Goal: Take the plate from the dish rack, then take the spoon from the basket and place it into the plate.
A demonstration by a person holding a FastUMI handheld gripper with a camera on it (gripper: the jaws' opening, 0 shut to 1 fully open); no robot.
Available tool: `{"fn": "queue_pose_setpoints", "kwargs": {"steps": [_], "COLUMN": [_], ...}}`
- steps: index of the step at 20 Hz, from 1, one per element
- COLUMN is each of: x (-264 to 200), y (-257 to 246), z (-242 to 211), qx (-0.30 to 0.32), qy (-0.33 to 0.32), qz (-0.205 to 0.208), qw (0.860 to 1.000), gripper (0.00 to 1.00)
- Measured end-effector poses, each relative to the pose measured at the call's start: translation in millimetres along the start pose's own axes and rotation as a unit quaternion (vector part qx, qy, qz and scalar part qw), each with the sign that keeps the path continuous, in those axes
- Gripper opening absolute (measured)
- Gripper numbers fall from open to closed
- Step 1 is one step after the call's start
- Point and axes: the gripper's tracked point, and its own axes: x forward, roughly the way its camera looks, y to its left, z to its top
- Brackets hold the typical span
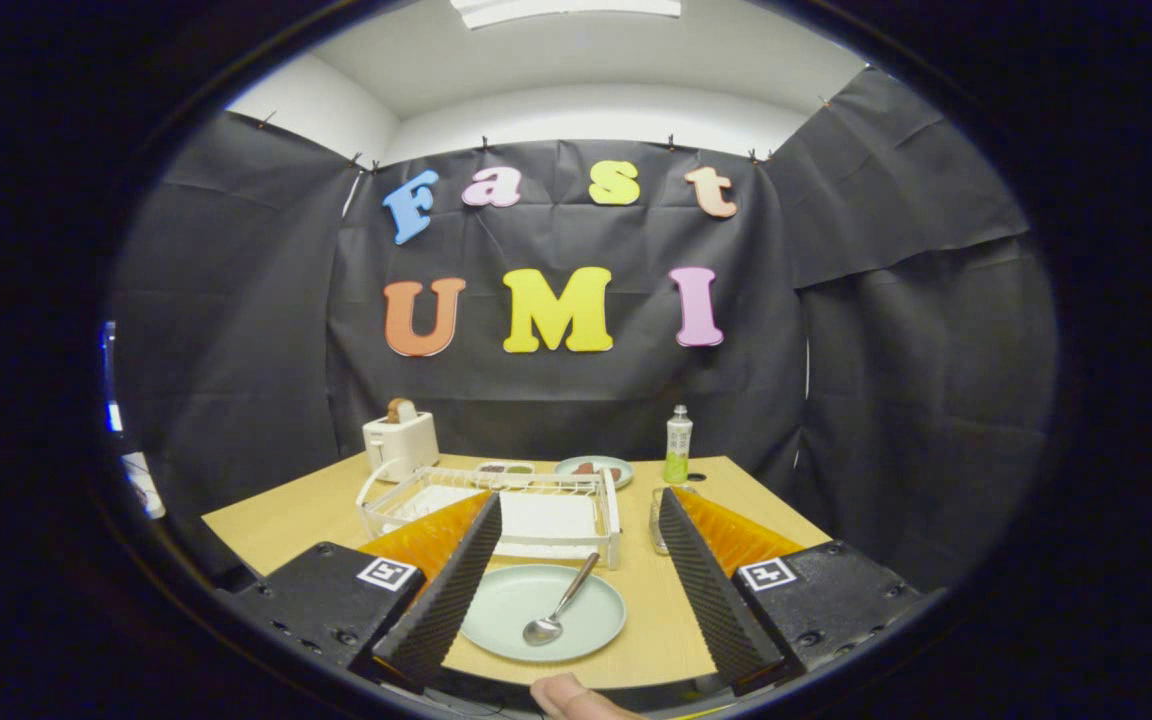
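A pale green plate (536, 615) lies flat on the wooden table (276, 515), low between my two fingers. A metal spoon (558, 606) rests in it, bowl toward me and handle pointing away to the white wire dish rack (496, 505) just beyond. My gripper (576, 520) is open, held above the plate, with nothing between its fingers. A small wire basket (658, 520) stands right of the rack, partly hidden behind the right finger.
A white toaster (401, 440) with bread stands at the back left. Behind the rack sit a small dish (504, 469) and a plate with food (594, 468). A green bottle (677, 445) stands at the back right. A fingertip (571, 697) shows at the near edge.
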Motion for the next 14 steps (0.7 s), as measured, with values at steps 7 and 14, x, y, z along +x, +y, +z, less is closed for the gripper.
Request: {"fn": "queue_pose_setpoints", "kwargs": {"steps": [7, 14], "x": [-14, -14], "y": [-4, -12], "z": [8, -1], "qx": [-0.003, 0.002], "qy": [-0.015, -0.001], "qz": [0.009, 0.003], "qw": [1.000, 1.000], "gripper": [1.00, 1.00]}}
